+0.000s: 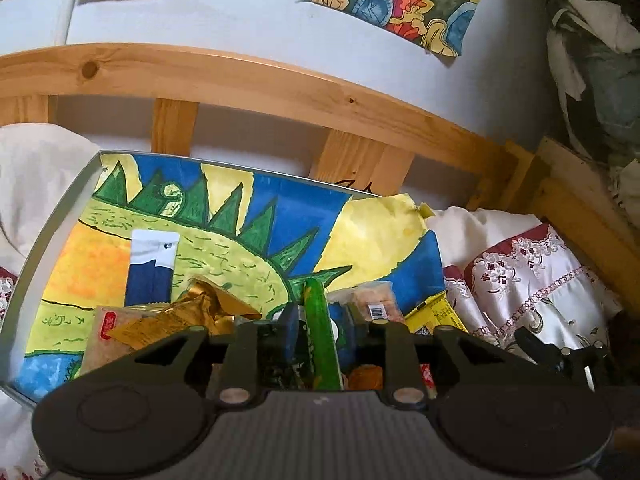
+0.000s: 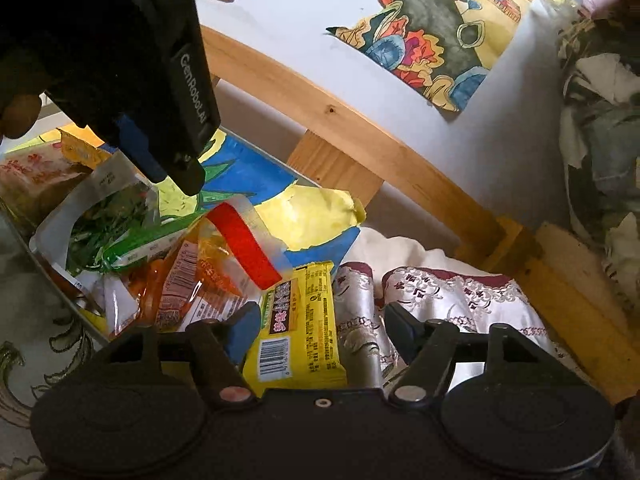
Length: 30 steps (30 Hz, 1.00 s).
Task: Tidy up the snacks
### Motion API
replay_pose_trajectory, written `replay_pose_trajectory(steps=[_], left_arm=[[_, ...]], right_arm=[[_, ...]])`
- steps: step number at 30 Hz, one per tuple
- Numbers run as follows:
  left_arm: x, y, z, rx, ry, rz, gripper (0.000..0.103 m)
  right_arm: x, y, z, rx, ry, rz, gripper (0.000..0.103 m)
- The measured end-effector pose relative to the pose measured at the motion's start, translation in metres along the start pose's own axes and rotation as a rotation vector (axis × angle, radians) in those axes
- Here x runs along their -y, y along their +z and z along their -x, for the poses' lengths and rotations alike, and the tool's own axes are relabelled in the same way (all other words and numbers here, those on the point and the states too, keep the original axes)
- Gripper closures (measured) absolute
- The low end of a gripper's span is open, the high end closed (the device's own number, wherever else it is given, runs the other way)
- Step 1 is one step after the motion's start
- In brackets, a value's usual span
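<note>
The left gripper (image 1: 324,328) pointed downward over the near part of the tray (image 1: 52,216). Its jaws stood only narrowly apart around the edge of a green packet (image 1: 318,312), and the pads did not appear to press on it. In the right wrist view a bare fingertip of the left hand (image 2: 18,114) showed behind that gripper's black body. The right gripper (image 2: 322,332) lay lower, tilted slightly down beside the tray's right edge, its blue-padded fingers (image 2: 242,332) spread wide and gripping nothing.
</note>
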<state>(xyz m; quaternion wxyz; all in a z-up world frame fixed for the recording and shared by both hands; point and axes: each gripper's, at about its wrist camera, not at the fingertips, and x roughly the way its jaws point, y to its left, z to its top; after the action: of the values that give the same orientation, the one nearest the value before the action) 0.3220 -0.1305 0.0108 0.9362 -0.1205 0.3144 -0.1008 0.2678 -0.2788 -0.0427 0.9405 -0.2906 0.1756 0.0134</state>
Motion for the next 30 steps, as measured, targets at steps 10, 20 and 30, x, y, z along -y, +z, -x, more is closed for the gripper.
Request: replay_pose_trajectory(steps=[10,20,30], left_arm=[[-0.012,-0.001,0.030,0.063,0.022,0.009,0.045],[-0.036,-0.017,0.094,0.152,0.098,0.028,0.019],[-0.060,-0.043,0.161,0.198,0.149,0.035,0.008]], right_arm=[[0.011,0.008,0.021,0.055,-0.026,-0.065,0.019],[0.030,0.019,0.074,0.134,-0.020,-0.202,0.016],[0.031,0.036,0.132,0.191,0.044,-0.301,0.005]])
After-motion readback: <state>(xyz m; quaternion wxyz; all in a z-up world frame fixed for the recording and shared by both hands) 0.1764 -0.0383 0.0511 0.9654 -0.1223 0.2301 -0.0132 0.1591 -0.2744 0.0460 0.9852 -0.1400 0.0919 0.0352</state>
